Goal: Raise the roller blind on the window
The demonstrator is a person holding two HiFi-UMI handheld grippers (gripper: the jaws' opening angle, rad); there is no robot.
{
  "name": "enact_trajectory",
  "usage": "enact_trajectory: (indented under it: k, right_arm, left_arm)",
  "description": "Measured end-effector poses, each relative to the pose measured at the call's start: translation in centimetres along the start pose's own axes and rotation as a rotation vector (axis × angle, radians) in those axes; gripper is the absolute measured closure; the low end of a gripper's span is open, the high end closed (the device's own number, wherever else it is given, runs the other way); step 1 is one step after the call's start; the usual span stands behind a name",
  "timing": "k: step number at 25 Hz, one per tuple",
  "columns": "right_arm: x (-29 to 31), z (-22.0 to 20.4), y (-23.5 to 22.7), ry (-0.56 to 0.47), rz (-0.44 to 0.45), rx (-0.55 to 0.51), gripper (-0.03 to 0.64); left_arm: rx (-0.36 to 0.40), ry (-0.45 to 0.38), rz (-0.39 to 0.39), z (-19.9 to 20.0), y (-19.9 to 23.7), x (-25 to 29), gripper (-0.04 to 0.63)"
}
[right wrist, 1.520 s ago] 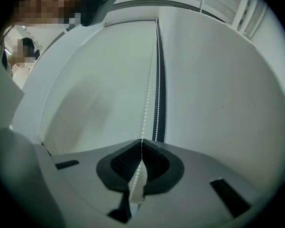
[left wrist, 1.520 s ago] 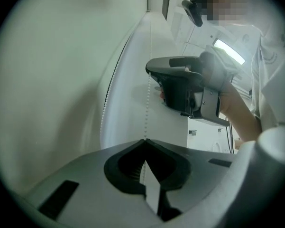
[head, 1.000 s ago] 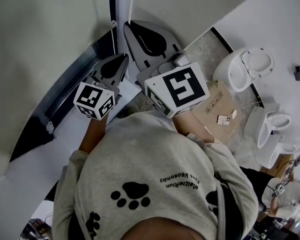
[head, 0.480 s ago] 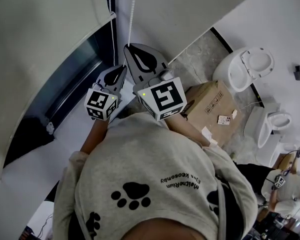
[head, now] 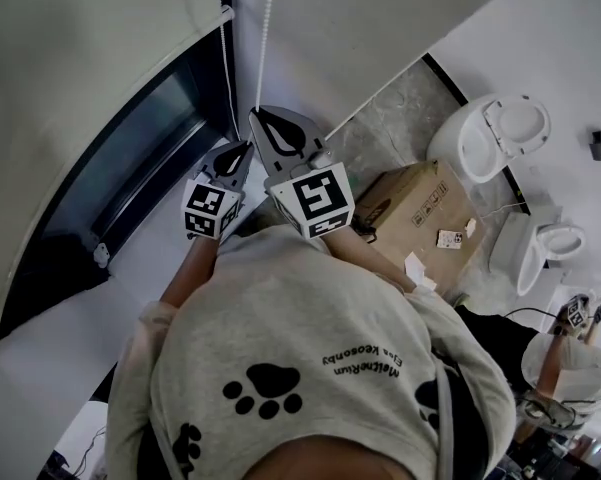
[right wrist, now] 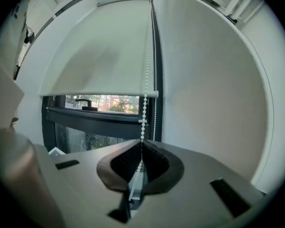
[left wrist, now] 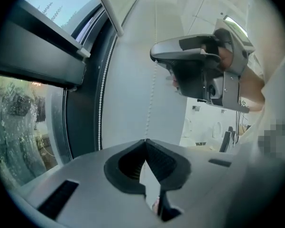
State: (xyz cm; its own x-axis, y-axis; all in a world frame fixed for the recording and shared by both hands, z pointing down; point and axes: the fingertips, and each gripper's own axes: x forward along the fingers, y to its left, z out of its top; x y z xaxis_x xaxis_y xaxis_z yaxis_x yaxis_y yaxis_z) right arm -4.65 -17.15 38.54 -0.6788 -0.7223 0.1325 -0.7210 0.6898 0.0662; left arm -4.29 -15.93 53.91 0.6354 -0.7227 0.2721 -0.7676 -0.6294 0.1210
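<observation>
White bead chain (right wrist: 143,103) stays clamped in my right tongs (right wrist: 141,144) and left tongs (left wrist: 145,141) (one strand each); both have come down, so the blind (right wrist: 99,56) sits higher over the window (right wrist: 109,104).

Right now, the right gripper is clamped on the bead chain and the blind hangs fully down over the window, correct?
No. The right gripper is clamped on the bead chain, but the blind is only partly down: the right gripper view shows bare window glass below its bottom edge.
</observation>
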Motion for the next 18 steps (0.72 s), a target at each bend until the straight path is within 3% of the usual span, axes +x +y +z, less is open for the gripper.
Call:
enact_trajectory:
  k: [10, 18]
  right_arm:
    - [0.5, -5.1, 0.5, 0.086, 0.023, 0.022, 0.606]
    - [0.7, -7.9, 1.5, 0.112, 0.058, 0.033, 0.606]
  left_arm:
    - [-0.060, 0.102, -0.011, -5.4, -0.1, 0.6, 0.586]
    - [-0.058, 0.172, -0.017, -8.5, -0.4, 0.9, 0.584]
